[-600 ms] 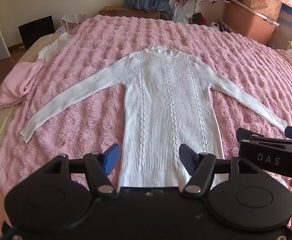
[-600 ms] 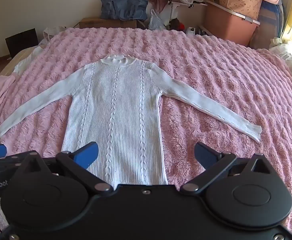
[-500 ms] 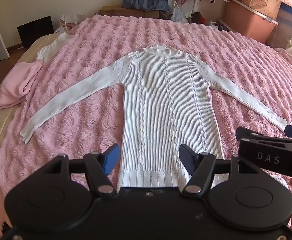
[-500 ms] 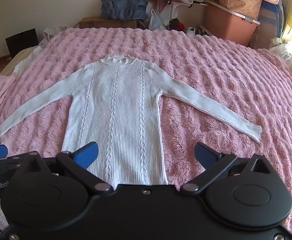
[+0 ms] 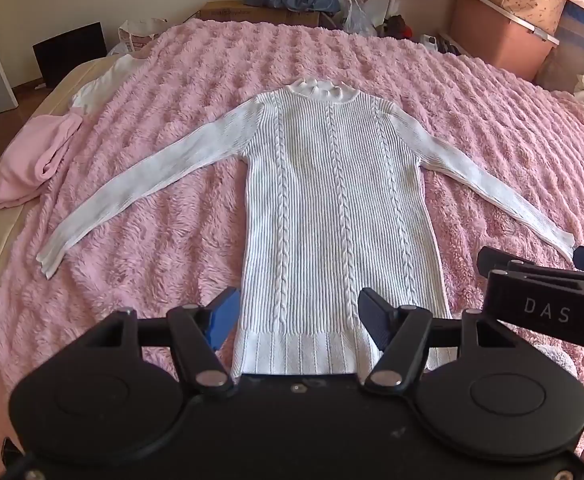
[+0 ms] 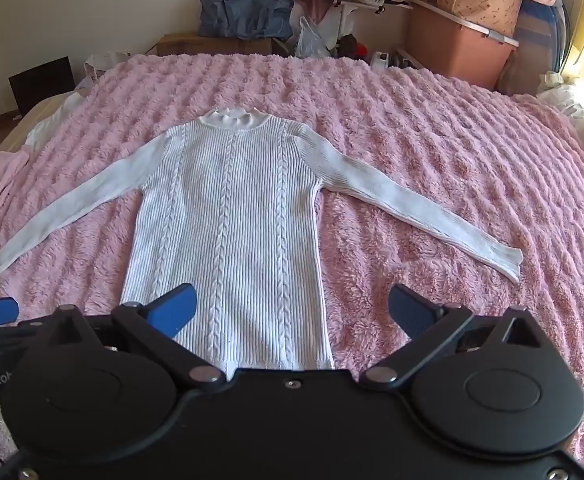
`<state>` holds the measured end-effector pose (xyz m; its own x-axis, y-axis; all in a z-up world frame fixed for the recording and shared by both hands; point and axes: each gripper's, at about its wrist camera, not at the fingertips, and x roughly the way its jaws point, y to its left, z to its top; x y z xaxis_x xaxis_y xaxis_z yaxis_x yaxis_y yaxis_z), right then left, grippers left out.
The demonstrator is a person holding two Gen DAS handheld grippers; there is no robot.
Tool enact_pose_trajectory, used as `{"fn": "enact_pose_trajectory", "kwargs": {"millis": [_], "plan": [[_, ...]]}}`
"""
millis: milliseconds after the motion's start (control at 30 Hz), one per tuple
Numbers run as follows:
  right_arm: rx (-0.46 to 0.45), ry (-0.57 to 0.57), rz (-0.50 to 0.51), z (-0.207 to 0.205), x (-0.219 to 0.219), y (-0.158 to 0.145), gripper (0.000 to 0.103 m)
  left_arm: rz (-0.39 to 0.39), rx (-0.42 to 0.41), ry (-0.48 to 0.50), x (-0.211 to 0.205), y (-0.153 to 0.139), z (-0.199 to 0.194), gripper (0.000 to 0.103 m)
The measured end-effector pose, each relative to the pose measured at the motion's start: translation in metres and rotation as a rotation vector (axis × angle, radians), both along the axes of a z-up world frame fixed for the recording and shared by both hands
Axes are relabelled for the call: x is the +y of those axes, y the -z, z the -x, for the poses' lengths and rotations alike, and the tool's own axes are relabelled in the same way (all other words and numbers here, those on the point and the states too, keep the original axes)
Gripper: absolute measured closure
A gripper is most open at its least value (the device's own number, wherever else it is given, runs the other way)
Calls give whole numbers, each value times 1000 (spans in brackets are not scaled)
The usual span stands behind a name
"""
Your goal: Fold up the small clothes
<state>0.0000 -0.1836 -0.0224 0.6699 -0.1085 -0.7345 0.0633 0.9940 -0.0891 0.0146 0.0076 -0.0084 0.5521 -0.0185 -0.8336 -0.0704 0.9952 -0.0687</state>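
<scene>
Pink fluffy blanket (image 5: 371,64) covers a wide bed, with boxes, a blue bag (image 6: 246,12) and heaped clutter along the far wall. A white cable-knit sweater (image 5: 339,216) lies flat and face up in the middle of the blanket, collar toward the far side, hem at the near edge, both sleeves stretched out and angled down to left and right. At the far left edge of the bed sits a folded pink garment (image 5: 32,160), with a white cloth (image 5: 104,84) just beyond it. The left claw (image 5: 297,320) hovers over the sweater's hem with its blue-padded fingers spread apart, gripping nothing. The right claw (image 6: 292,312) hangs near the hem's right corner, its fingers spread wider, one over the knit and one over bare blanket, also holding nothing.
</scene>
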Motion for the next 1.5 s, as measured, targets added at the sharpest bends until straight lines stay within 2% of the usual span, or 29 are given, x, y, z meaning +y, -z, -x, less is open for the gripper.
{"fn": "enact_pose_trajectory", "kwargs": {"millis": [33, 1500], "plan": [[0, 1, 1, 0, 0, 0, 0, -3, -2, -3, -9, -2, 5, 34], [7, 2, 1, -2, 0, 6, 0, 12, 26, -6, -9, 2, 1, 34]]}}
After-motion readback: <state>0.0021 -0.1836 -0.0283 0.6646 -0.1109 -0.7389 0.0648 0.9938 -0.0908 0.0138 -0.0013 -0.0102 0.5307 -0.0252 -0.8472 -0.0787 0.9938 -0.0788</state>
